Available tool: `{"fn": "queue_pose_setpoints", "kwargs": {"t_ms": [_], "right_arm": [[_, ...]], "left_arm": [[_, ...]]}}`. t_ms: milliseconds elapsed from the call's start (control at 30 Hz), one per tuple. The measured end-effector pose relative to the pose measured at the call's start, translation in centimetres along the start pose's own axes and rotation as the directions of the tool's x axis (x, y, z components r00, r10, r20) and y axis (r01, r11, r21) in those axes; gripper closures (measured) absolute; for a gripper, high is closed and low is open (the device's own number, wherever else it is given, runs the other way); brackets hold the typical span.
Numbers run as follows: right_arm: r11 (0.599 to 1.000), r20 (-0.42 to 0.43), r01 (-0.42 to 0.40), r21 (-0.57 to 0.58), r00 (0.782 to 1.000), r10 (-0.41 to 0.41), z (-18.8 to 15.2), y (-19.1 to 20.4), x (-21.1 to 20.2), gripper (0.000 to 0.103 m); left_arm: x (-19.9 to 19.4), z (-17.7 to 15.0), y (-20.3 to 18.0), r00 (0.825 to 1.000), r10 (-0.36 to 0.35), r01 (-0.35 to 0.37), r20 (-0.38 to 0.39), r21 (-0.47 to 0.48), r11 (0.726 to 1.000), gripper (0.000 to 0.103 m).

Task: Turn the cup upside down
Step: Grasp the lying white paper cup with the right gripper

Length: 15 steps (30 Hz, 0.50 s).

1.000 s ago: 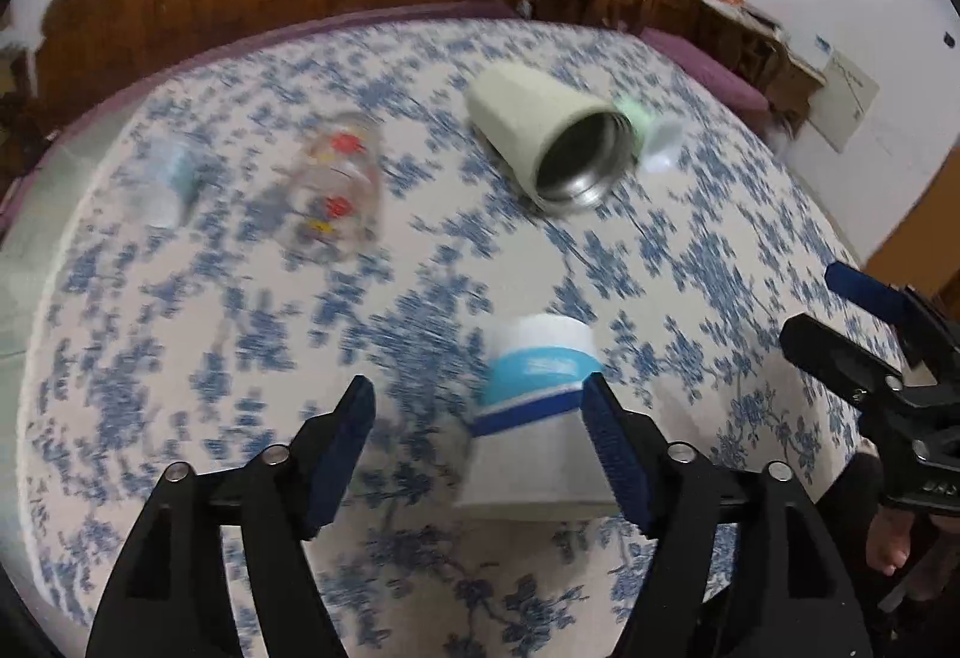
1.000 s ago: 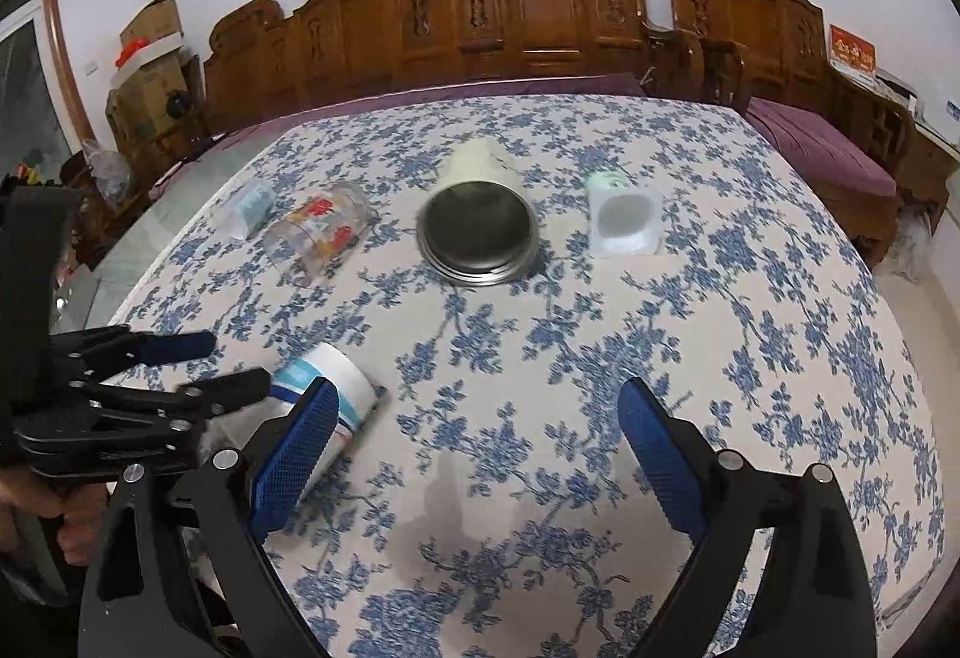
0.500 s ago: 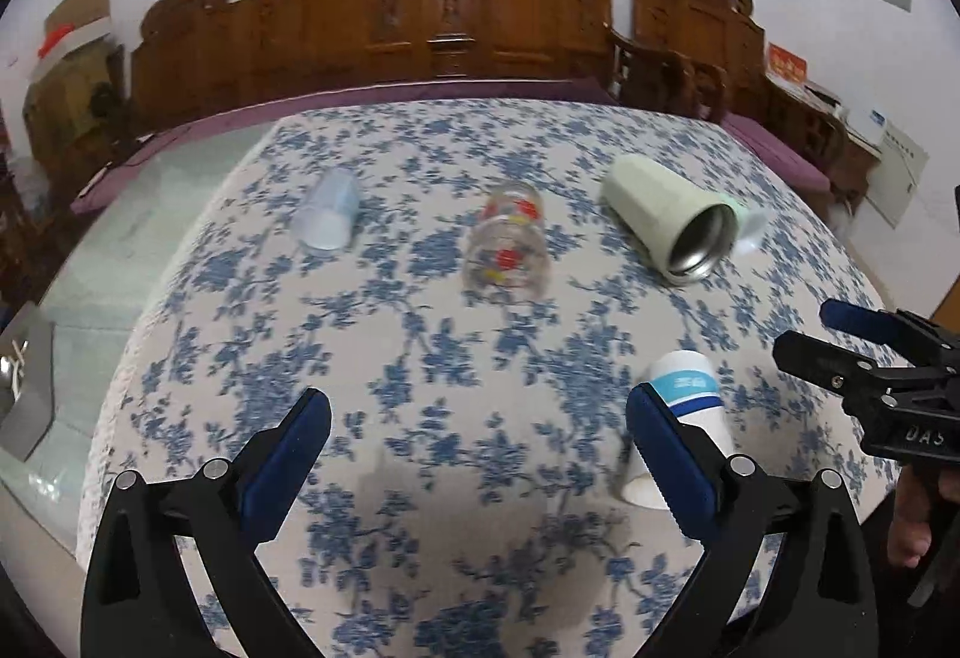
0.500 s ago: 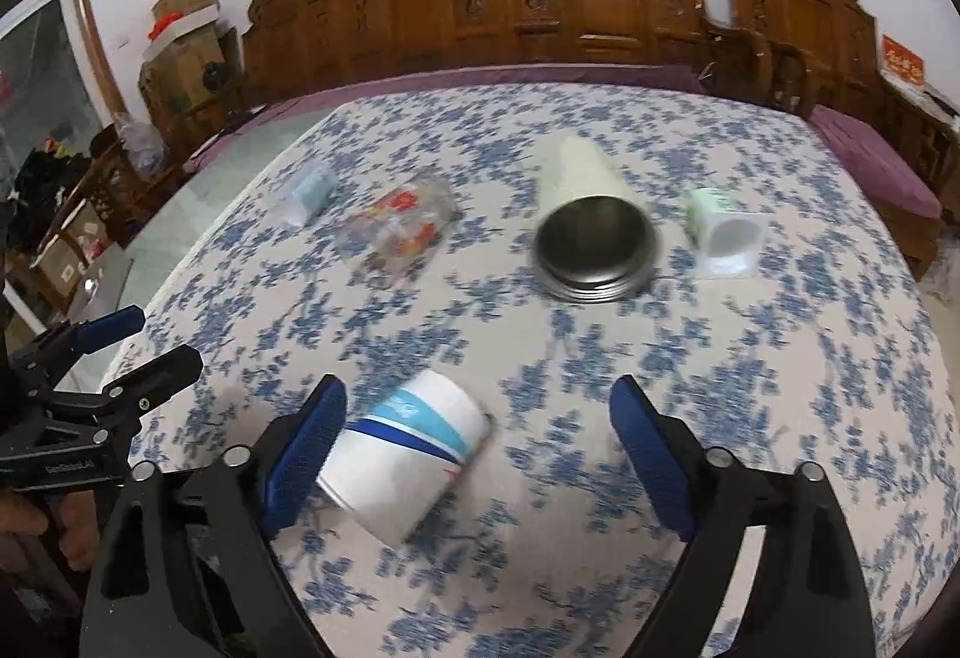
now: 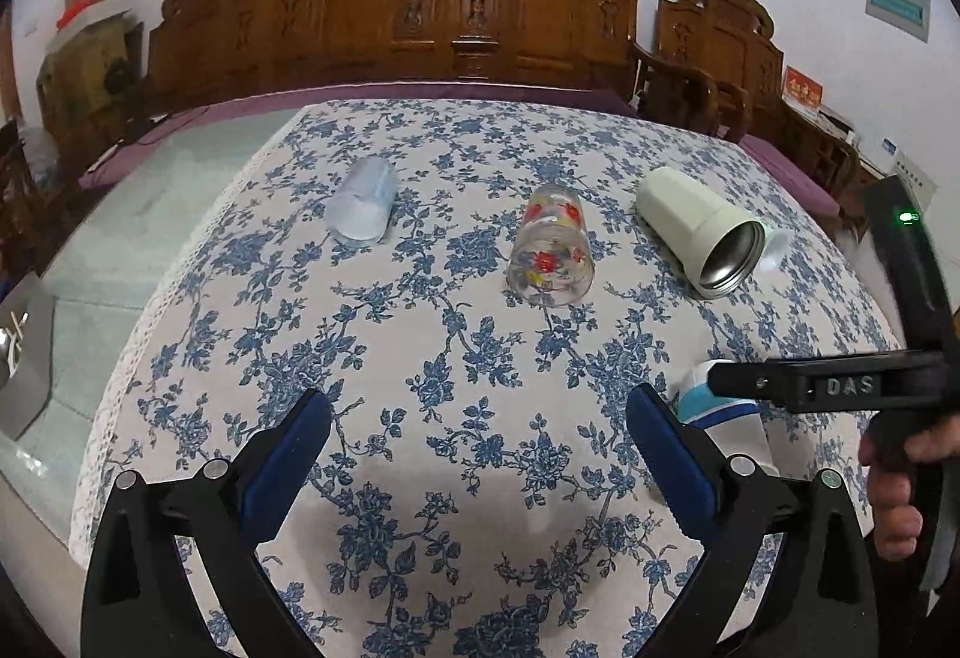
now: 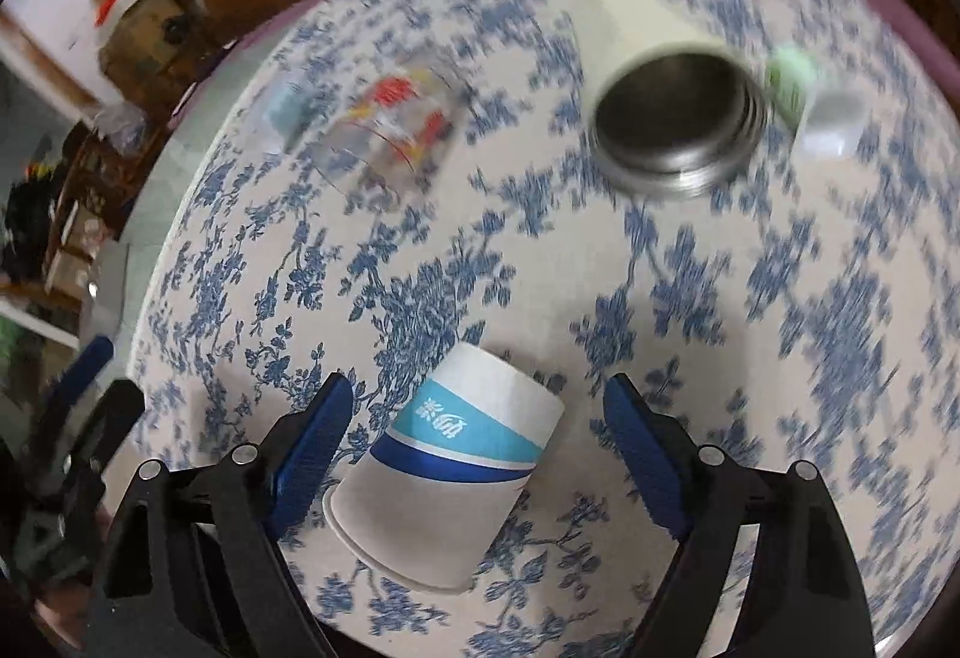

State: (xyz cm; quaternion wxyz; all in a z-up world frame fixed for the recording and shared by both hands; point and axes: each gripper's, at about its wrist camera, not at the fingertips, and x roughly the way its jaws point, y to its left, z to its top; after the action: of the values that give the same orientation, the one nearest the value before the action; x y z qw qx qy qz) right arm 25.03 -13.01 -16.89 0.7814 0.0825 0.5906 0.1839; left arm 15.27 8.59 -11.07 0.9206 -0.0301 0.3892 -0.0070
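A white paper cup with blue bands (image 6: pixel 456 472) lies on its side on the flowered tablecloth, its mouth toward me. My right gripper (image 6: pixel 474 442) is open, its two blue-padded fingers on either side of the cup without touching it. In the left wrist view the same cup (image 5: pixel 729 421) lies at the right, partly hidden by the right gripper's black finger (image 5: pixel 822 385). My left gripper (image 5: pixel 477 445) is open and empty over bare cloth, left of the cup.
On the round table (image 5: pixel 420 358) lie a flowered glass (image 5: pixel 552 253), a cream steel-lined tumbler (image 5: pixel 699 235), a pale blue cup (image 5: pixel 363 202) and a small green-and-white cup (image 6: pixel 822 111). Carved wooden chairs (image 5: pixel 456 15) stand behind. The table edge is near at the left.
My right gripper has dropped down and forward, so the paper cup now lies between its fingers. My left gripper has drawn back leftward, away from the cup.
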Motion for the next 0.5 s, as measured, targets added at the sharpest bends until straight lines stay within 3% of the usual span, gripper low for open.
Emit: {"fn": "queue_pose_setpoints", "kwargs": {"t_ms": [167, 267, 367, 433, 500], "right_arm": [[0.996, -0.087, -0.034, 0.084, 0.995, 0.041, -0.1, -0.5, 1.7, 0.018], [0.996, -0.112, -0.015, 0.093, 0.993, 0.025, 0.1, -0.6, 2.4, 0.020], [0.993, -0.127, -0.011, 0.119, 0.992, 0.026, 0.6, -1.1, 3.0, 0.025], [0.992, -0.129, -0.023, 0.127, 0.991, 0.040, 0.9, -1.2, 3.2, 0.037], [0.991, -0.121, -0.038, 0.127, 0.991, 0.054, 1.1, -1.2, 3.0, 0.042]], "left_arm": [[0.0, 0.0, 0.0, 1.000, -0.010, 0.010, 0.000, -0.002, 1.000, 0.008], [-0.1, 0.0, 0.0, 1.000, -0.013, 0.013, 0.000, -0.004, 1.000, 0.008], [0.0, 0.0, 0.0, 1.000, -0.014, 0.014, -0.001, -0.006, 1.000, 0.008], [0.0, 0.0, 0.1, 1.000, -0.016, 0.016, -0.001, -0.007, 1.000, 0.008], [0.0, 0.0, 0.0, 1.000, -0.017, 0.017, -0.001, -0.007, 1.000, 0.008]]}}
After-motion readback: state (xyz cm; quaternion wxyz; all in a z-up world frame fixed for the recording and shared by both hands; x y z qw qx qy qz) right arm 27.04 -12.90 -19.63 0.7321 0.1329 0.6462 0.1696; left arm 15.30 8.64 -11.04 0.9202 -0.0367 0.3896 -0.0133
